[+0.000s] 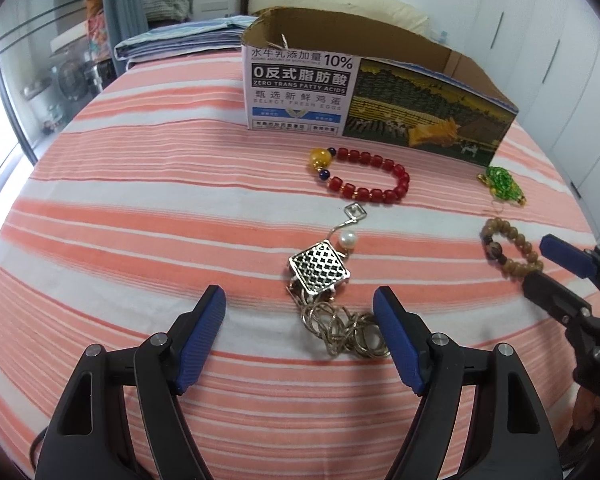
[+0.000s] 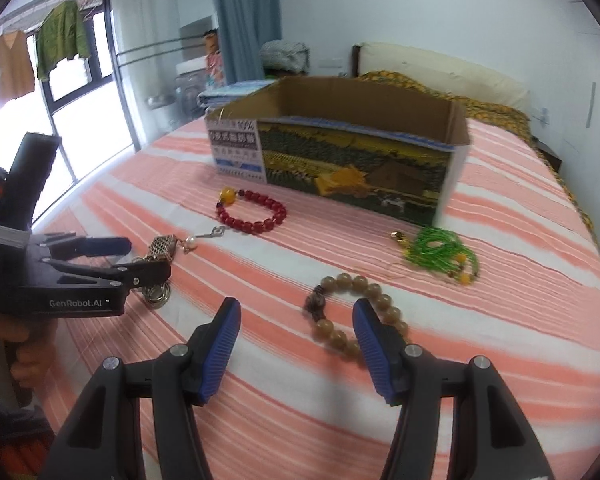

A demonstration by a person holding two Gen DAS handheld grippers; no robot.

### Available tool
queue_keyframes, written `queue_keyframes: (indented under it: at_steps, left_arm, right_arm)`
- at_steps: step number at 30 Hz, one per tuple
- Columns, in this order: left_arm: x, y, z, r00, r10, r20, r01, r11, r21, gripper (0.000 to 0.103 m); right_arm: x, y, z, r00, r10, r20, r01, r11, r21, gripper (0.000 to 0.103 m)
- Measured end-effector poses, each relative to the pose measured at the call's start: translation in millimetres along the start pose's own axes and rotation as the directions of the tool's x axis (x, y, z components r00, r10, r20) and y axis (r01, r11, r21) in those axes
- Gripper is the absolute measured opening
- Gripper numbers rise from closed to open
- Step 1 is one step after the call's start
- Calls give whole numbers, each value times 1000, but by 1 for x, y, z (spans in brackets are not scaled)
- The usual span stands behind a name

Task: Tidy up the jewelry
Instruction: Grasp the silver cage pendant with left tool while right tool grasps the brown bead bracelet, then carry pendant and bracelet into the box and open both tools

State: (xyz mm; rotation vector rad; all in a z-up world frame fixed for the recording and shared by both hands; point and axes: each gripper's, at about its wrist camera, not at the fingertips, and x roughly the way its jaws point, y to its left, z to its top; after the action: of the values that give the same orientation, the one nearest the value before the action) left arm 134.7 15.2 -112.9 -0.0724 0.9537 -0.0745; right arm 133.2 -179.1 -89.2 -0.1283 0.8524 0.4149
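Note:
Four pieces of jewelry lie on a striped bed sheet [image 1: 140, 200]. A silver lattice pendant with pearl and coiled chain [image 1: 320, 272] lies between the fingers of my open left gripper [image 1: 300, 304]; it also shows in the right wrist view [image 2: 162, 248]. A red bead bracelet with a yellow bead [image 1: 360, 174] lies farther off. A brown bead bracelet [image 2: 352, 312] lies partly between the fingers of my open right gripper [image 2: 296, 320]. A green bead necklace [image 2: 440, 254] lies to the right. An open cardboard box [image 2: 340, 160] stands behind them.
The bed's left edge faces a window with hanging clothes [image 2: 60, 40]. Folded bedding [image 1: 180, 40] and a pillow [image 2: 440, 64] lie behind the box. White wardrobe doors [image 1: 560, 60] stand to the right.

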Motion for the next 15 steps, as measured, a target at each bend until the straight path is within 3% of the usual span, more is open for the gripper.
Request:
queue_keyframes:
  at_steps: [3, 6, 7, 8, 9, 15]
  left_arm:
    - [6, -4, 3, 1000, 29, 1, -29, 999, 26, 78]
    - [9, -9, 4, 999, 52, 9, -53, 997, 56, 76]
    - [8, -9, 4, 999, 49, 12, -50, 997, 58, 65]
    - [7, -10, 4, 999, 44, 24, -46, 997, 66, 55]
    - [6, -11, 4, 999, 36, 27, -38, 996, 75, 37]
    - [-4, -4, 11, 998, -46, 34, 43, 996, 77, 34]
  right_arm:
    - [19, -1, 3, 999, 0, -41, -1, 1000, -21, 53]
    - [37, 2, 5, 995, -2, -103, -4, 998, -57, 29]
    - [36, 4, 6, 995, -14, -96, 7, 998, -70, 14]
    - [37, 5, 6, 994, -20, -104, 12, 997, -79, 14]
    - [36, 4, 7, 995, -16, -103, 9, 997, -74, 14]
    - [14, -9, 13, 997, 35, -68, -32, 998, 49, 14]
